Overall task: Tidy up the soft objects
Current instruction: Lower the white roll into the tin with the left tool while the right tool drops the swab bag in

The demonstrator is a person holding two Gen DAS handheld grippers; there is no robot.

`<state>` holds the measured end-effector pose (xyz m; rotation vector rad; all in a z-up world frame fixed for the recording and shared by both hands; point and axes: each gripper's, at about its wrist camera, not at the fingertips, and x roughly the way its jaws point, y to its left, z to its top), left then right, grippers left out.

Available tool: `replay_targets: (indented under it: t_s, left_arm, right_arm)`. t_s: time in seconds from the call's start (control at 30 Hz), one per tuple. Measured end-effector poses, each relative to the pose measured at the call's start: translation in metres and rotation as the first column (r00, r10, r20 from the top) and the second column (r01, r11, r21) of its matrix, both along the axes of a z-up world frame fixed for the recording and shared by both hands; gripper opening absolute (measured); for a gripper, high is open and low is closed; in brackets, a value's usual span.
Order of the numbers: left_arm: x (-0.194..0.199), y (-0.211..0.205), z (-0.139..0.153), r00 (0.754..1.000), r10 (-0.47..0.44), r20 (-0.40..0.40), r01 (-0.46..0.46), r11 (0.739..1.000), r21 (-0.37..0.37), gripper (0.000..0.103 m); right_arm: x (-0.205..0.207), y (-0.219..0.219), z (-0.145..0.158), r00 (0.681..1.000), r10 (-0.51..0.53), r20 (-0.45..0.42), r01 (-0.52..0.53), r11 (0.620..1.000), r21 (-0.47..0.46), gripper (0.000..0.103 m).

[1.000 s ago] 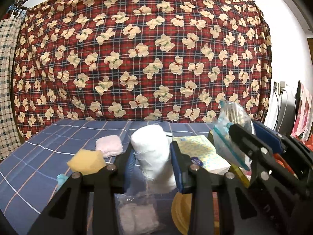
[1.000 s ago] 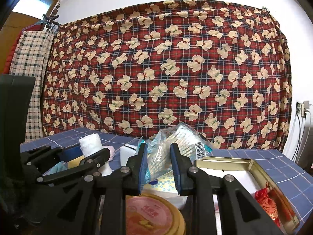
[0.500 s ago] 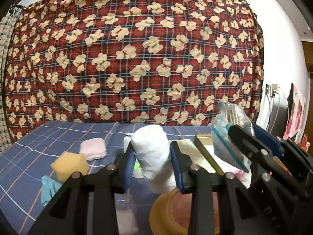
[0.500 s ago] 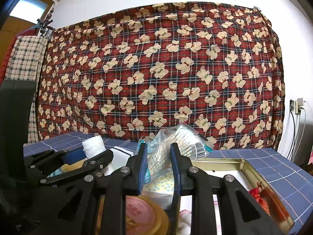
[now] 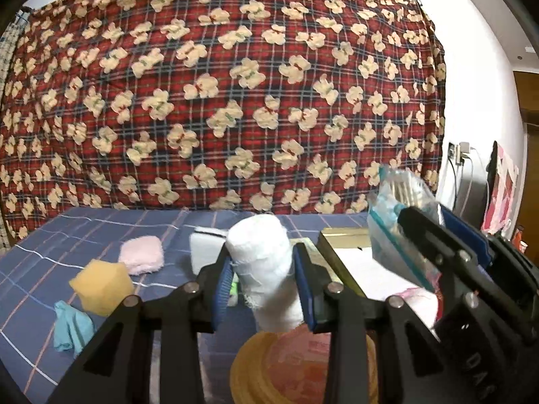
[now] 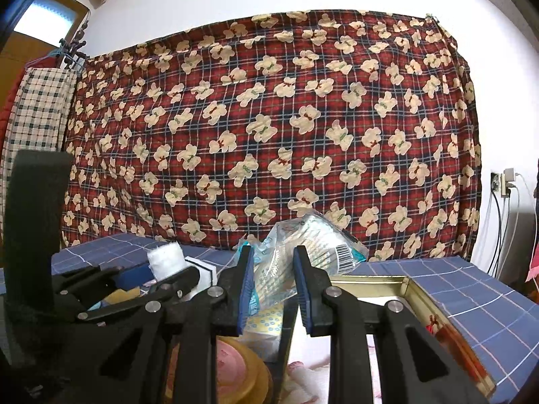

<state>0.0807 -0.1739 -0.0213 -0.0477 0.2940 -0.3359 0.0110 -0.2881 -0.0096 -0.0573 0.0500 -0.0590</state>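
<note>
Left view: sponge (image 5: 101, 286), pink pad (image 5: 142, 259); left gripper (image 5: 262, 286) clamps gauze roll (image 5: 266, 269).
Right view: right gripper (image 6: 273, 286) clamps bag (image 6: 303, 245).
Surface: blue cloth (image 5: 101, 232).

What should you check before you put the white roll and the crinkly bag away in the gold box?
1. Left gripper has the white roll: ok, both pads press its sides.
2. Right gripper has the plastic bag: ok, it is pinched between the pads.
3. Gold box is open: ok, no lid on it and its pale inside shows.
4. Room in the box: cannot tell, pink and white soft things already lie in it and much is hidden behind the grippers.
5. Round yellow tin under the roll: not ok, it sits right below, so lowering here would hit it.
6. Grippers clear of each other: cannot tell, they are close side by side.
</note>
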Motion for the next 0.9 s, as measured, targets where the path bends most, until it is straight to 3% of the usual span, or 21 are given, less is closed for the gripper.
replay_targets:
  t_s: [0.17,0.57,0.7,0.9]
  left_arm:
    - [0.001,-0.008,0.003,0.998,-0.041,-0.038,0.040,0.999,-0.021,0.034]
    - [0.002,-0.060,0.030,0.981,-0.166,-0.099,0.168,0.986,0.012,0.034]
    - [0.006,-0.078,0.036,0.969,-0.198,-0.147,0.203,0.979,0.019,0.034]
    - [0.026,-0.105,0.041,0.928,-0.264,-0.262,0.273,0.962,-0.004,0.034]
  right_arm:
    - [-0.004,-0.012,0.001,0.999,-0.033,0.013,0.034,0.999,-0.029,0.026]
    - [-0.002,-0.083,0.021,0.996,-0.078,-0.047,0.082,0.991,0.103,0.026]
    - [0.005,-0.110,0.023,0.991,-0.076,-0.110,0.093,0.982,0.163,0.027]
    - [0.024,-0.140,0.022,0.977,-0.015,-0.213,0.071,0.964,0.257,0.027]
